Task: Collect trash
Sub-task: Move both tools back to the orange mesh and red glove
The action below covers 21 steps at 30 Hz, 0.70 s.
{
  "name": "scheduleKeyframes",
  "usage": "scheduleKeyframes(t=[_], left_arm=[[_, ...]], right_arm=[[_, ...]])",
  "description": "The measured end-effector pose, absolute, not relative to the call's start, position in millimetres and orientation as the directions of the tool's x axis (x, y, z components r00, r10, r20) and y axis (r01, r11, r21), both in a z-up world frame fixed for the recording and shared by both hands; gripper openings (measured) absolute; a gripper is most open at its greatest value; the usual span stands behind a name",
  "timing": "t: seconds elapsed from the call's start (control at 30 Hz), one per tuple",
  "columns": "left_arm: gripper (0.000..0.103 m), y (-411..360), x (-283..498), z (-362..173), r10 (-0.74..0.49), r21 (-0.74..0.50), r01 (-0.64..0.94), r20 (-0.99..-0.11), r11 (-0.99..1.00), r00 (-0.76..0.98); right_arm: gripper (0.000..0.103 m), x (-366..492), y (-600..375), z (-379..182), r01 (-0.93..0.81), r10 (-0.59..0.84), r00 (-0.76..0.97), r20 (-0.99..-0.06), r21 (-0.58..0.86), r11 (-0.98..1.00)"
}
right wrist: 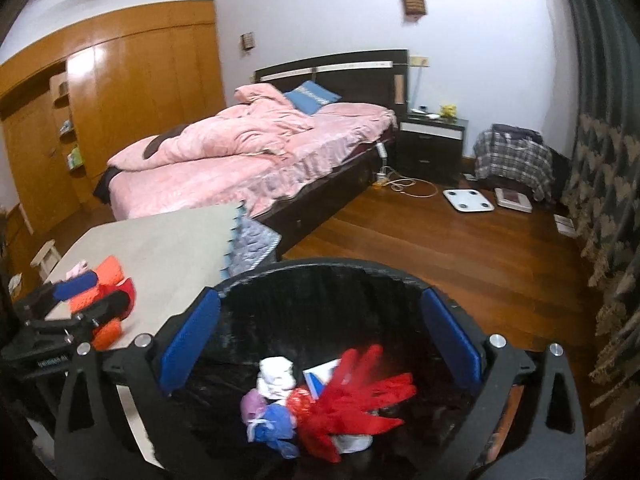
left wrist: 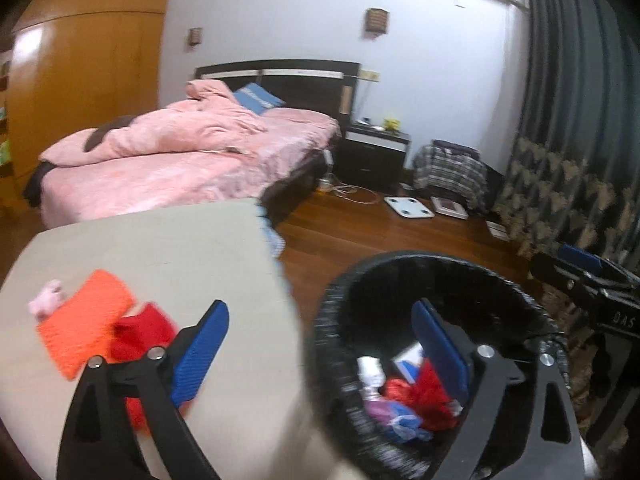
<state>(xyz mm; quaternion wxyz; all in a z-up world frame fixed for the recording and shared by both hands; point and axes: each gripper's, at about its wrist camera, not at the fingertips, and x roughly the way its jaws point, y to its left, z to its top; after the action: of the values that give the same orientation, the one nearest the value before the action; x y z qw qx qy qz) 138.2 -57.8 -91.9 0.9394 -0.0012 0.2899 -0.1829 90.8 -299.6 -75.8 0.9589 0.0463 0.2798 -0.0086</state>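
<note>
Right wrist view: right claw [right wrist: 320,344] gapes wide, empty, above the bin [right wrist: 320,276]; left claw [left wrist: 320,356] likewise.

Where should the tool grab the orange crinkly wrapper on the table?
Probably the orange wrapper's near edge, coming from above with the left tool, which is already nearest. The wrapper lies flat on the table, so only an edge gives the fingers something to pinch. A red piece overlaps its right side and a pink scrap sits at its far-left corner.
</note>
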Motion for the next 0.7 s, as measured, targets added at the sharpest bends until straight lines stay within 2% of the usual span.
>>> scheduleKeyframes(t=[0.33,0.7], left_arm=[[0.094,34,134,-94,-0.159,-0.066,0.148,-0.544,0.987,0.824],[0.094,109,129,-115,-0.011,-0.03,-0.007,-0.566,1.0,0.825]], right_arm=[[0.098,120,-211,-81,-0.14,0.185,0.817,-0.546,0.123,0.982],[0.098,156,-130,-92,-0.255,0.295,0.775,-0.559,0.152,0.955]])
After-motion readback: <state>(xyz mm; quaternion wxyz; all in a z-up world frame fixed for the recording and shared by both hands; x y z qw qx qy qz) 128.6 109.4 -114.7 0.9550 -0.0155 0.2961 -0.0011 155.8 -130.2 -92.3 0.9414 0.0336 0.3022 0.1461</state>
